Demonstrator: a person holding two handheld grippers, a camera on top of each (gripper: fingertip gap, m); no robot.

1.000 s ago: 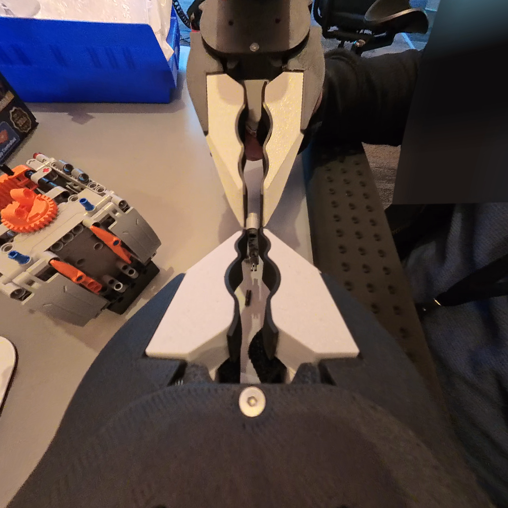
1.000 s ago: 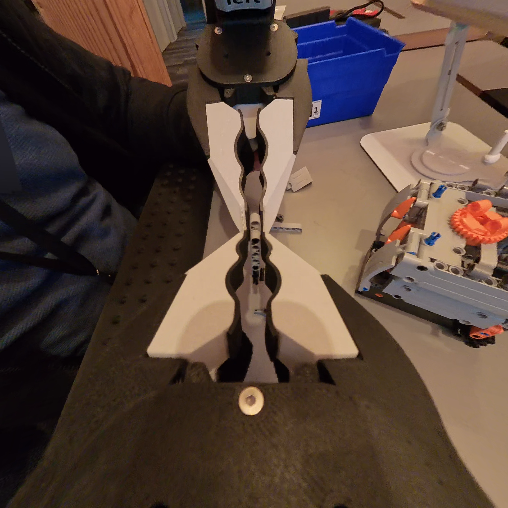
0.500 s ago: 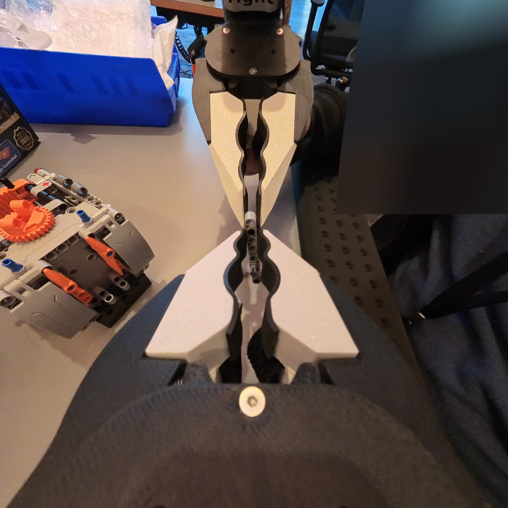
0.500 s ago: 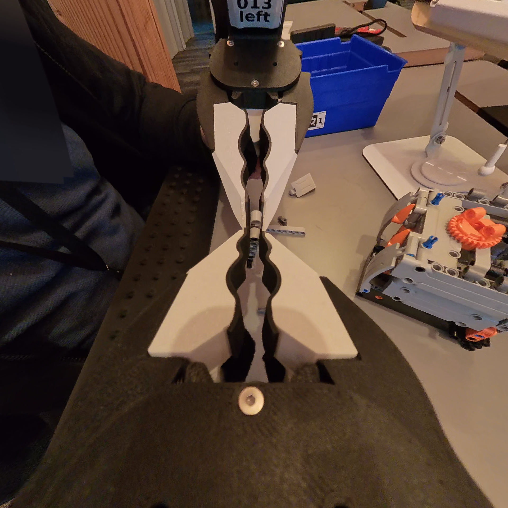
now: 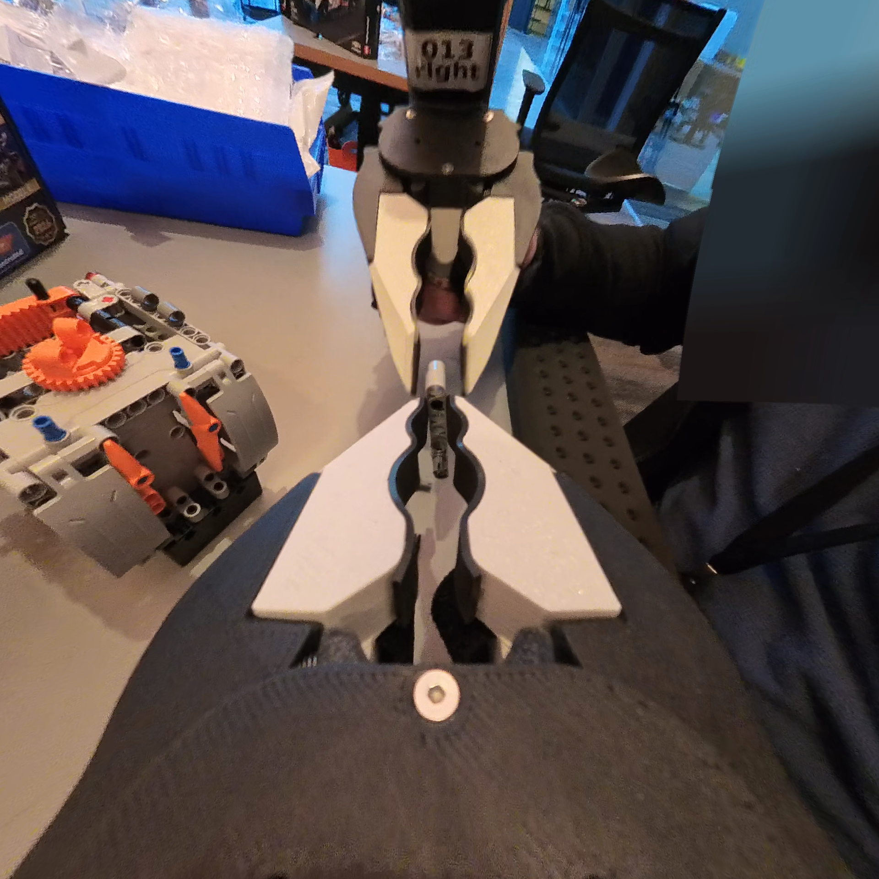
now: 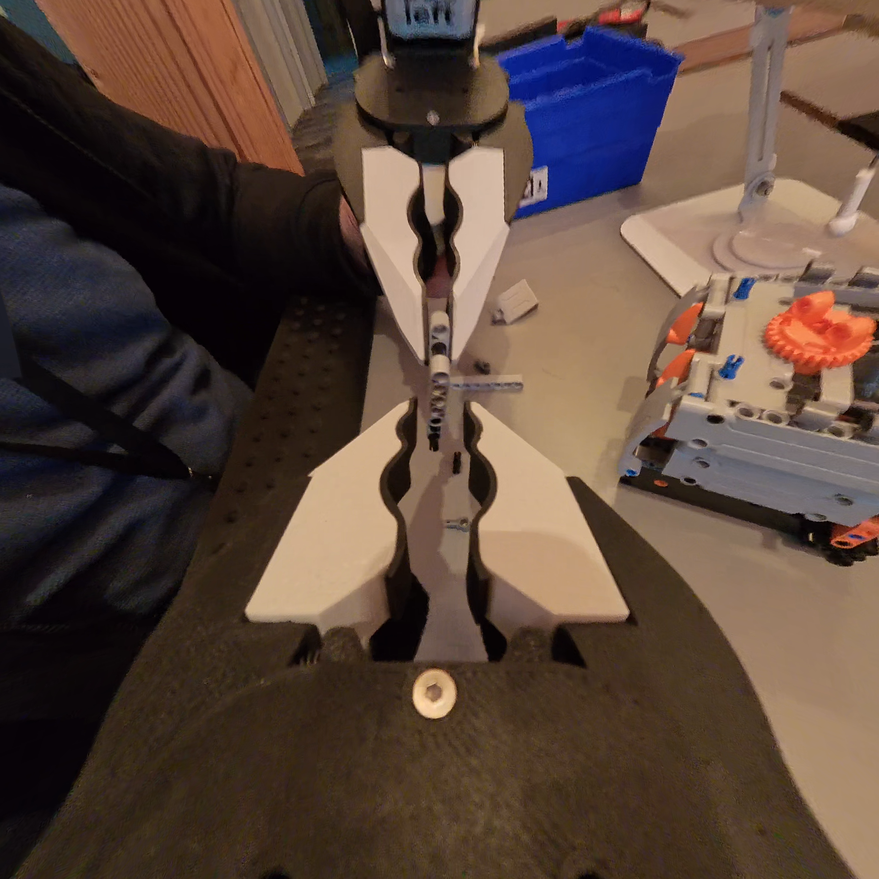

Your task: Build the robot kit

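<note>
Midway over the near edge of the grey table (image 5: 295,285), the two grippers face each other tip to tip, with a slim holed beam (image 5: 437,428) bridging them. Seen from the left wrist view, the left gripper (image 5: 437,402) is clamped on the dark stretch of that beam, its white fingers (image 5: 342,523) drawn close on either side, and the beam's pale grey end pokes out ahead into the mouth of the right gripper (image 5: 437,387). The right gripper's jaws stand apart – spread around that pale end with a gap showing on both sides, so it grips nothing. A dark sleeve (image 5: 609,276) lies behind the right gripper, and a black perforated strip (image 5: 571,428) runs along the table edge just right of the tips. To the left in that view sits a grey brick model (image 5: 119,452) topped by an orange gear (image 5: 71,356), with a blue bin (image 5: 166,152) farther back and the corner of a dark box (image 5: 24,214) at the left edge. From the right wrist view the beam (image 6: 440,380) runs out of the left gripper (image 6: 440,361) down between the parted tips of the right gripper (image 6: 441,404). On the table beyond lie a loose grey beam (image 6: 490,383), a small black pin (image 6: 483,365) and a small grey piece (image 6: 516,299) – all just right of the left gripper. The brick model (image 6: 761,428) sits to the right, with a white stand base (image 6: 689,238) behind it.
</note>
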